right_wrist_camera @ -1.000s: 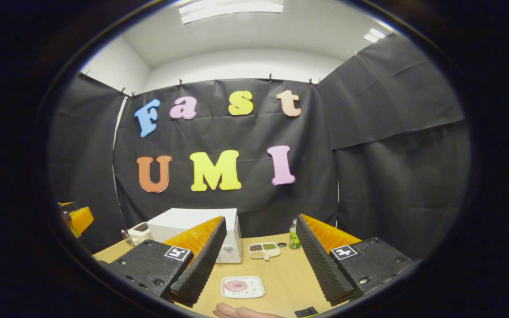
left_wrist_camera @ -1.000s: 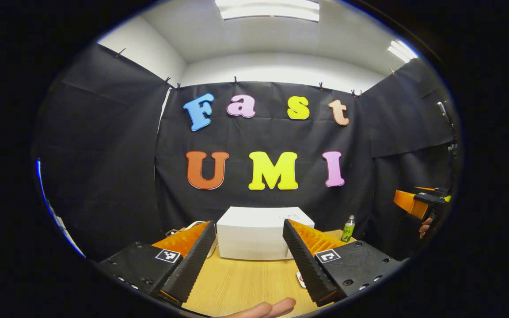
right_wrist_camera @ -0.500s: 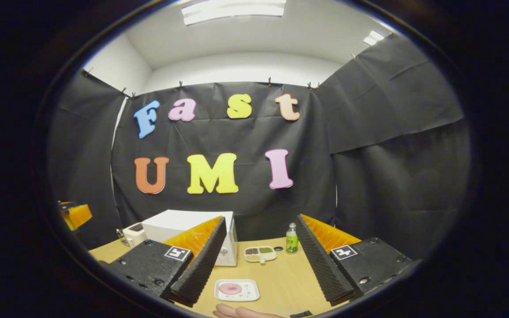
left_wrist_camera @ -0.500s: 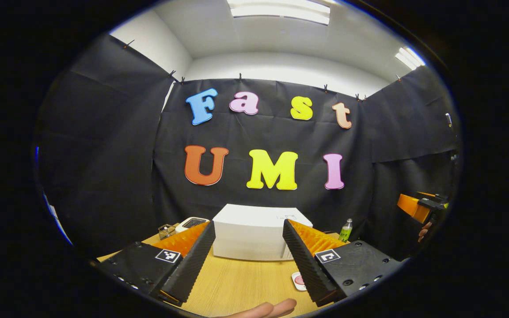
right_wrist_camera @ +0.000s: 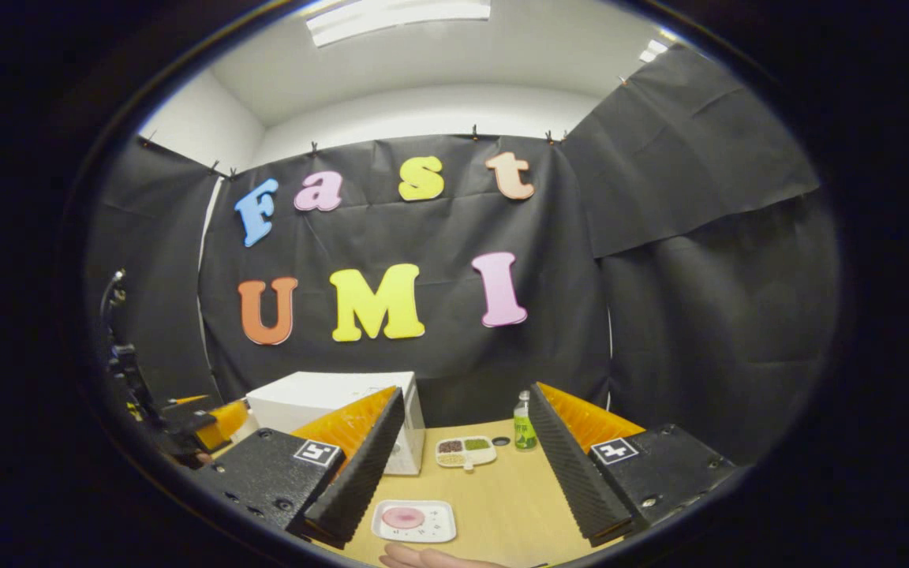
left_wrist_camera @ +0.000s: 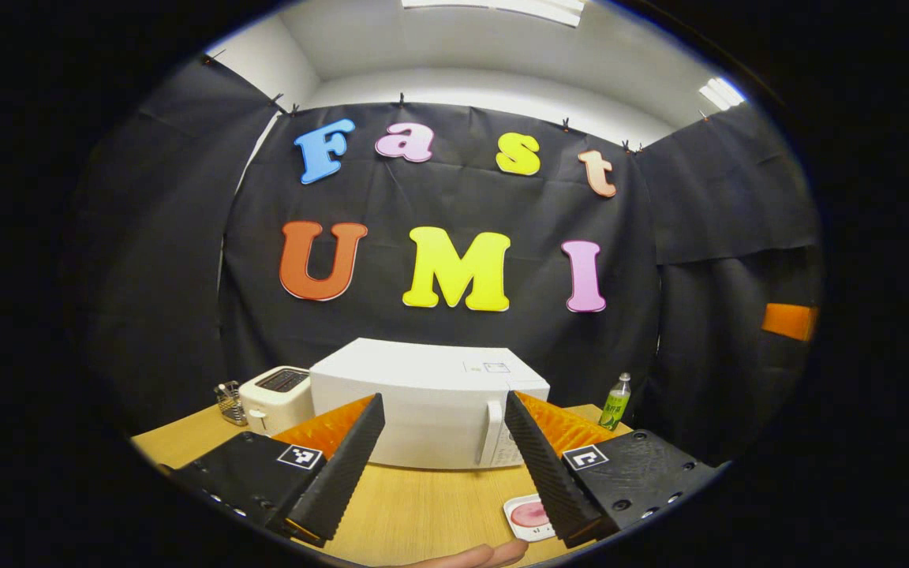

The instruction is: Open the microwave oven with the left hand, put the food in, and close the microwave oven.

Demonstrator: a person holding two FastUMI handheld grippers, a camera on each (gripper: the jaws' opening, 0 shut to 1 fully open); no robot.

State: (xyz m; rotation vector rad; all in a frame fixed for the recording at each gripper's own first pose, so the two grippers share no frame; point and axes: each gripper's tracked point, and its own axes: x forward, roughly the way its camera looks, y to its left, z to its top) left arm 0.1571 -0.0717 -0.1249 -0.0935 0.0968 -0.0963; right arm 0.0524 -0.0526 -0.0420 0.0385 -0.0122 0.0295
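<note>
The white microwave [left_wrist_camera: 415,406] stands shut on the wooden table [left_wrist_camera: 415,505], its handle [left_wrist_camera: 492,432] on the right side of the door. My left gripper [left_wrist_camera: 443,473] is open and empty, short of the microwave's front. The food, a pink round on a white plate [right_wrist_camera: 413,520], lies near the table's front edge, just ahead of my right gripper [right_wrist_camera: 462,473], which is open and empty. In the left gripper view that plate [left_wrist_camera: 529,517] lies beside the right finger. In the right gripper view the microwave [right_wrist_camera: 328,398] stands at back left, with the left gripper [right_wrist_camera: 194,426] beside it.
A white toaster [left_wrist_camera: 277,398] and a small wire basket [left_wrist_camera: 227,401] stand left of the microwave. A green bottle [right_wrist_camera: 525,430], a dark cap [right_wrist_camera: 502,441] and a divided dish of grains [right_wrist_camera: 466,451] stand to its right. Fingers [right_wrist_camera: 423,558] show at the bottom edge.
My left gripper has moved toward the microwave, which looks larger and shows its handle. In the right gripper view the left gripper has come closer. The right gripper has barely shifted.
</note>
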